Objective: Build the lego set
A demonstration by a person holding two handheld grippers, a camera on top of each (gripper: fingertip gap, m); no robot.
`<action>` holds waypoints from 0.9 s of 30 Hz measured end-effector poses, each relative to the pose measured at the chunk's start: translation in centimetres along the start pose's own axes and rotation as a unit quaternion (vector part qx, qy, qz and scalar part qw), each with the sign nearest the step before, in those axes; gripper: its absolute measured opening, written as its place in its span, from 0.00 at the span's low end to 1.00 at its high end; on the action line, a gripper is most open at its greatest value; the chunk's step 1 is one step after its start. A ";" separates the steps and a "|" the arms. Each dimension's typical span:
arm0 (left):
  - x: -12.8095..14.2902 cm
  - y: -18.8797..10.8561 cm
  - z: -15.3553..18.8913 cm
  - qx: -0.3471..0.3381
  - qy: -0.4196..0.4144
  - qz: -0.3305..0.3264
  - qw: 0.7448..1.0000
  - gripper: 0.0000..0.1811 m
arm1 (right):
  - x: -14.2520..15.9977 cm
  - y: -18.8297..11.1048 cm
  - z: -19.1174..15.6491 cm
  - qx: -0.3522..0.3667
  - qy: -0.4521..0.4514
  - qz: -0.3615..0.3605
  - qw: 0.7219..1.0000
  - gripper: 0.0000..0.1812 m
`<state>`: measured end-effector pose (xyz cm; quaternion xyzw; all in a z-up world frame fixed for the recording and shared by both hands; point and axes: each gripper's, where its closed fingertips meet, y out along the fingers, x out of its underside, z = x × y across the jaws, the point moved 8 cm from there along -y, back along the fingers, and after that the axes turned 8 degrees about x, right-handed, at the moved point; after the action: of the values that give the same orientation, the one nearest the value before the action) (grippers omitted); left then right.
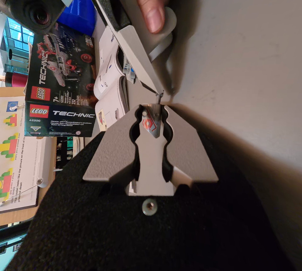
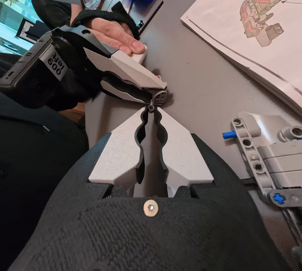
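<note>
We have the grey curved panel [image 1: 151, 122], with its red and orange sticker, pinched flat between the fingers of our left gripper [image 1: 151, 107], which are closed tight on it near their tips. Its pointed end faces back toward the wrist and its blunt holed end pokes out past the tips, so the long axis runs along the fingers. From the right wrist view we see that blunt end [image 2: 161, 95] edge-on, with its holes facing us.

Right against it sits the small grey pin [image 2: 151, 107], clamped at the very tips of our right gripper [image 2: 151, 110], whose fingers are nearly fully closed around it. The pin's long axis points straight ahead along the right fingers, toward the panel's end, and the two pieces look to be touching or just about. We judge the next move to be a push of the pin into one of the panel's holes, so hole and pin must line up; the right gripper does the pushing.

Farther out, the half-built grey frame [image 2: 261, 161] lies near the open instruction booklet [image 2: 245, 37] on the table [image 2: 188, 67], with the set's box [image 1: 60, 86] beyond.
</note>
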<state>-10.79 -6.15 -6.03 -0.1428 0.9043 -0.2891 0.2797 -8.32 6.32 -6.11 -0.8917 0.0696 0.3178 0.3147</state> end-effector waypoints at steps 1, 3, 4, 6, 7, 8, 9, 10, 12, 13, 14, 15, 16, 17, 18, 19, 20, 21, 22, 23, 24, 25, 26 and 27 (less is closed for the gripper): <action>0.0 0.0 0.0 0.000 0.000 0.001 1.000 0.11 | 0.0 0.0 0.0 -0.001 0.001 -0.007 1.000 0.03; 0.0 -0.1 0.0 -0.002 0.000 0.005 1.000 0.11 | -0.1 0.1 0.1 -0.004 0.001 -0.020 1.000 0.04; -0.1 -0.1 0.0 -0.002 -0.001 0.009 1.000 0.11 | -0.1 0.0 0.2 -0.004 0.002 -0.022 1.000 0.04; -0.1 0.0 0.1 0.001 0.001 0.011 1.000 0.11 | -0.2 0.0 0.3 -0.009 0.007 -0.023 1.000 0.03; -0.1 0.0 0.1 0.001 0.000 0.010 1.000 0.11 | -0.2 0.0 0.4 -0.013 0.008 -0.024 1.000 0.03; -0.1 0.0 0.1 0.000 0.002 0.010 1.000 0.11 | -0.2 0.1 0.4 -0.014 0.009 -0.027 1.000 0.03; -0.1 0.0 0.2 -0.002 0.003 0.009 1.000 0.11 | -0.2 0.1 0.4 -0.015 0.010 -0.029 0.999 0.03; -0.1 0.0 0.2 -0.004 0.003 0.006 1.000 0.11 | -0.2 0.1 0.4 -0.014 0.011 -0.030 0.999 0.03; -0.3 0.0 0.2 -0.008 0.006 -0.001 1.000 0.11 | -0.2 0.1 0.4 -0.017 0.018 -0.030 0.999 0.03; -0.3 0.0 0.2 -0.007 0.007 -0.005 1.000 0.11 | -0.2 0.1 0.5 -0.019 0.025 -0.033 0.999 0.03; -0.4 0.0 0.3 -0.006 0.009 -0.008 1.000 0.11 | -0.3 0.2 0.5 -0.020 0.028 -0.038 0.999 0.03; -0.4 0.0 0.3 -0.004 0.009 -0.008 1.000 0.11 | -0.3 0.2 0.6 -0.024 0.030 -0.044 0.998 0.03; -0.4 0.0 0.3 -0.002 0.004 -0.005 1.000 0.11 | -0.4 0.2 0.7 -0.029 0.037 -0.049 0.998 0.03; -0.4 0.0 0.3 0.005 -0.007 0.005 1.000 0.11 | -0.4 0.2 0.8 -0.037 0.044 -0.056 0.997 0.03; -0.3 0.0 0.3 0.009 -0.023 0.012 1.000 0.11 | -0.4 0.2 0.9 -0.048 0.044 -0.064 0.996 0.03; -0.2 0.0 0.3 0.009 -0.028 0.015 0.999 0.11 | -0.5 0.2 1.0 -0.055 0.047 -0.068 0.995 0.03; -0.2 0.0 0.3 0.008 -0.027 0.014 0.999 0.11 | -0.6 0.3 1.1 -0.059 0.048 -0.070 0.995 0.03; -0.3 0.0 0.3 0.010 -0.031 0.012 0.999 0.11 | -0.6 0.3 1.1 -0.061 0.045 -0.070 0.995 0.03; -0.3 0.0 0.3 0.011 -0.035 0.011 0.999 0.11 | -0.5 0.2 1.1 -0.061 0.047 -0.066 0.995 0.03; -0.3 0.0 0.3 0.010 -0.037 0.008 0.999 0.11 | -0.5 0.2 1.1 -0.062 0.051 -0.062 0.995 0.03; -0.4 0.0 0.3 0.008 -0.037 0.005 0.999 0.11 | -0.5 0.2 1.2 -0.064 0.053 -0.056 0.995 0.03; -0.4 0.0 0.3 0.003 -0.039 -0.003 0.999 0.11 | -0.5 0.1 1.2 -0.064 0.055 -0.052 0.995 0.03; -0.5 0.1 0.3 -0.005 -0.039 -0.014 0.999 0.11 | -0.5 0.1 1.2 -0.062 0.055 -0.049 0.995 0.03; -0.7 0.2 0.4 -0.013 -0.032 -0.025 0.999 0.11 | -0.6 0.1 1.2 -0.058 0.054 -0.043 0.996 0.03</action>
<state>-10.01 -5.91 -6.10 -0.1781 0.8947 -0.2793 0.2997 -9.45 6.95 -6.53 -0.9264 0.0294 0.2588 0.2718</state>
